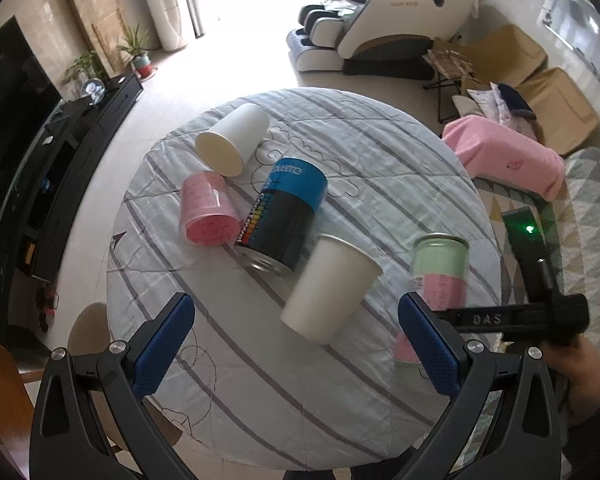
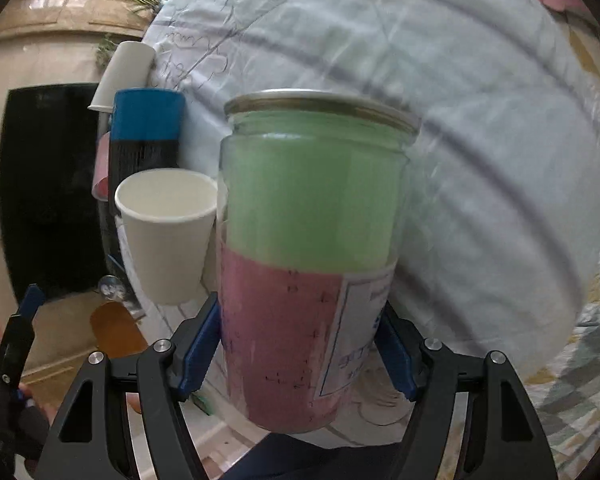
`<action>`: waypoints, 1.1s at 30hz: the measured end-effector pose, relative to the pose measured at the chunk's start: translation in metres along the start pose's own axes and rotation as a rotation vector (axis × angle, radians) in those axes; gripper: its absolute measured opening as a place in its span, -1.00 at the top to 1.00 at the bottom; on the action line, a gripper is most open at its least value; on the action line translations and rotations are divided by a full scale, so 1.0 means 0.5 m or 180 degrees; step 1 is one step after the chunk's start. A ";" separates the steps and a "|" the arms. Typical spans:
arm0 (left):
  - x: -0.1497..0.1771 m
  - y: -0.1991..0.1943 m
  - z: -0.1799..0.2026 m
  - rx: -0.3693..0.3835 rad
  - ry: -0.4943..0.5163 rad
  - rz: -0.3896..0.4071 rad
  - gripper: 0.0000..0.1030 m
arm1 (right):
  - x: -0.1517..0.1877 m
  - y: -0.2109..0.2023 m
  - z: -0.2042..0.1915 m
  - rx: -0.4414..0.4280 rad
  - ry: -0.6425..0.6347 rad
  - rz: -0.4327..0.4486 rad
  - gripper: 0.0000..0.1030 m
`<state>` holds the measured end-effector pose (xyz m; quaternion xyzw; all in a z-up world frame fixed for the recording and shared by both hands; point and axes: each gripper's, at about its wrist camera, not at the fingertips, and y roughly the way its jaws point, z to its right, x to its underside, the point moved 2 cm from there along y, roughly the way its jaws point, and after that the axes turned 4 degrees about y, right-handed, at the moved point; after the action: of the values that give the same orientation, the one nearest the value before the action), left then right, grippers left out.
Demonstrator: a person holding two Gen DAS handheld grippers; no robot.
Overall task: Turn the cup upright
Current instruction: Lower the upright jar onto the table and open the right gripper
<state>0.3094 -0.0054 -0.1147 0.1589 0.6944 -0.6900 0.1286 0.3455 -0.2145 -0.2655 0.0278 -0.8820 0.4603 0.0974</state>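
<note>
My right gripper (image 2: pixel 300 348) is shut on a clear cup with a green and pink paper lining (image 2: pixel 308 256), gripping its pink lower part; the metal rim points up. The same cup shows in the left wrist view (image 1: pixel 440 276) with the right gripper (image 1: pixel 548 316) beside it. A white paper cup (image 1: pixel 328 284) stands upright next to it, also seen in the right wrist view (image 2: pixel 168 232). My left gripper (image 1: pixel 296 344) is open and empty above the near side of the table, just short of the white cup.
On the round table with a striped cloth (image 1: pixel 380 184) lie a blue and black can (image 1: pixel 284 212), a pink-lined cup (image 1: pixel 206 210) and another white paper cup (image 1: pixel 232 144), all on their sides. A pink cushion (image 1: pixel 504 156) lies to the right. A wooden chair (image 1: pixel 4 396) is at the left.
</note>
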 end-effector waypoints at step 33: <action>-0.057 0.138 0.300 -0.0152 0.0192 -0.0580 -1.00 | 0.061 -0.146 0.081 0.0067 -0.1056 0.0547 -0.57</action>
<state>0.3567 -0.1567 -0.1688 0.1126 0.7257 -0.6770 0.0482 0.3198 -0.2881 -0.2231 0.0288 -0.8802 0.4652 -0.0894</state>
